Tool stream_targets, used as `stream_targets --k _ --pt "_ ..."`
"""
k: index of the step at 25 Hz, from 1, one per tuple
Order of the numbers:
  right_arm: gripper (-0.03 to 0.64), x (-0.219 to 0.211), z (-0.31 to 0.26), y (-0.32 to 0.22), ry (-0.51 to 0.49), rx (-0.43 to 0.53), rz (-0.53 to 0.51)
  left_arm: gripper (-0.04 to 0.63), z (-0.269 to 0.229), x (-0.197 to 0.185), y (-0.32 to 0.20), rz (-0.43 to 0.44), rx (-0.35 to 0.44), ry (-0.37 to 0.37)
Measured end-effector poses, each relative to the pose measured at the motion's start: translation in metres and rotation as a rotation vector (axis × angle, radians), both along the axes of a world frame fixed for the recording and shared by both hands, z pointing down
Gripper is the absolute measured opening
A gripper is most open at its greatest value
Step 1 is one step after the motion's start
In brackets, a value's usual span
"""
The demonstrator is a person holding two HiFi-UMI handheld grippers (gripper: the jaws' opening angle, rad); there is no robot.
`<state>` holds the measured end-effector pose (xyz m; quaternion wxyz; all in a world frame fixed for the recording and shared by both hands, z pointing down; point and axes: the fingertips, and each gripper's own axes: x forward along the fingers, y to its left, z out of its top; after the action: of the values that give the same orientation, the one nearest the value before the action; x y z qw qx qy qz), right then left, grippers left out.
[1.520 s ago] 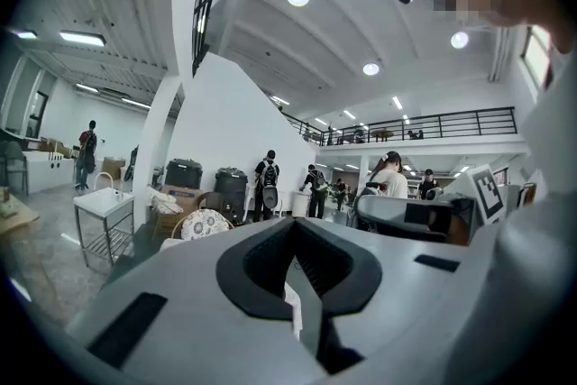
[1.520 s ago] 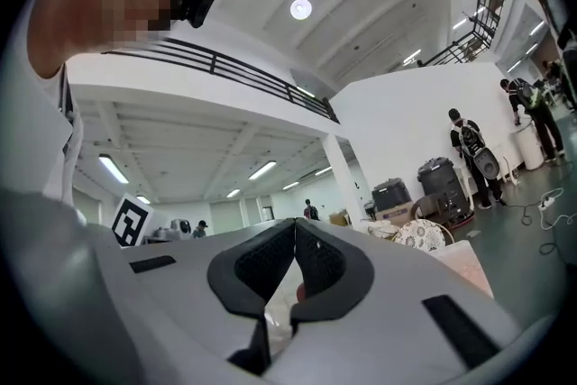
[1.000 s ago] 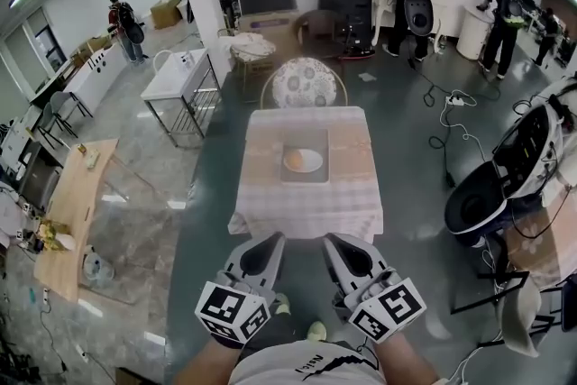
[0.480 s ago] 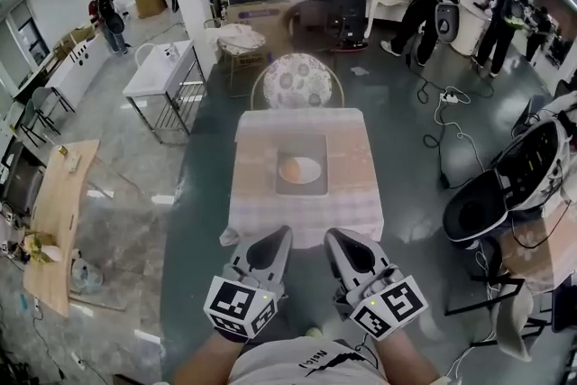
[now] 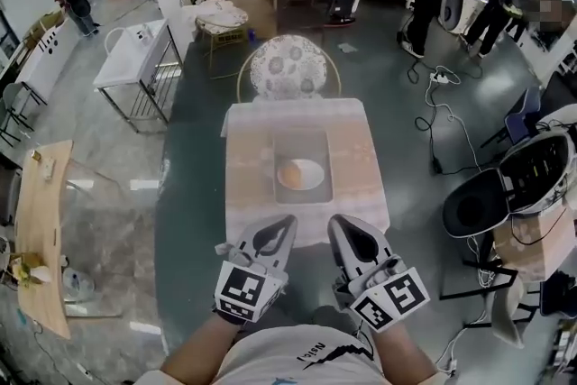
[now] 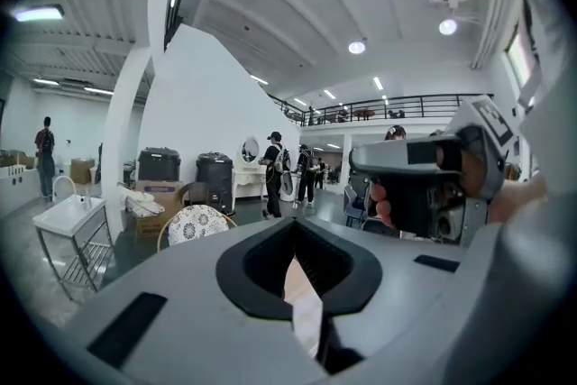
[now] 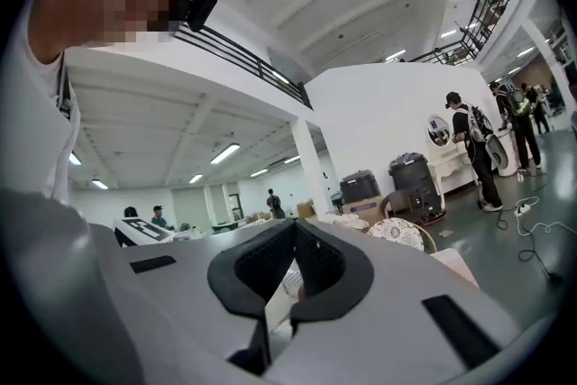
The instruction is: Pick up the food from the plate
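We see the food as a small rounded lump, orange-tan and smooth-looking, too far off for any finer texture to show. It lies on a white oval plate, toward the plate's 9 o'clock side. The plate rests on a grey rectangular tray at the middle of a table covered by a pale checked cloth.

Both grippers hang at the table's 6 o'clock edge, side by side and well short of the plate. The left gripper points toward 12 o'clock, and in the left gripper view its jaws meet at the tip with nothing between them. The right gripper looks the same — jaws drawn together on nothing, seen in the right gripper view.

At the table's 12 o'clock side stands a chair with a flower-patterned back.
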<state>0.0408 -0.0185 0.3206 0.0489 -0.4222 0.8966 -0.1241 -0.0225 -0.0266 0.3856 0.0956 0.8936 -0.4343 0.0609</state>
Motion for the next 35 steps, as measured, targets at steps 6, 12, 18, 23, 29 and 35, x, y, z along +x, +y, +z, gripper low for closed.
stream_targets --k 6,12,18,23,29,35 --pt "0.012 -0.009 0.022 -0.04 0.023 -0.046 0.055 0.006 0.024 -0.003 -0.042 0.067 -0.016 -0.023" --pt "0.012 -0.006 0.043 -0.078 0.033 -0.076 0.062 0.006 0.053 0.001 -0.077 0.072 -0.038 -0.059" --pt "0.012 -0.01 0.079 -0.123 0.083 -0.102 0.031 0.008 0.092 0.01 -0.11 0.132 -0.054 -0.1" --pt "0.012 -0.006 0.116 -0.162 0.06 -0.137 0.019 0.042 0.141 0.015 -0.151 0.152 -0.093 -0.152" --pt "0.012 0.001 0.159 -0.192 0.067 -0.188 0.035 0.137 0.197 0.025 -0.175 0.198 -0.133 -0.171" --pt "0.012 0.006 0.197 -0.206 0.063 -0.208 0.04 0.241 0.251 0.029 -0.194 0.232 -0.128 -0.219"
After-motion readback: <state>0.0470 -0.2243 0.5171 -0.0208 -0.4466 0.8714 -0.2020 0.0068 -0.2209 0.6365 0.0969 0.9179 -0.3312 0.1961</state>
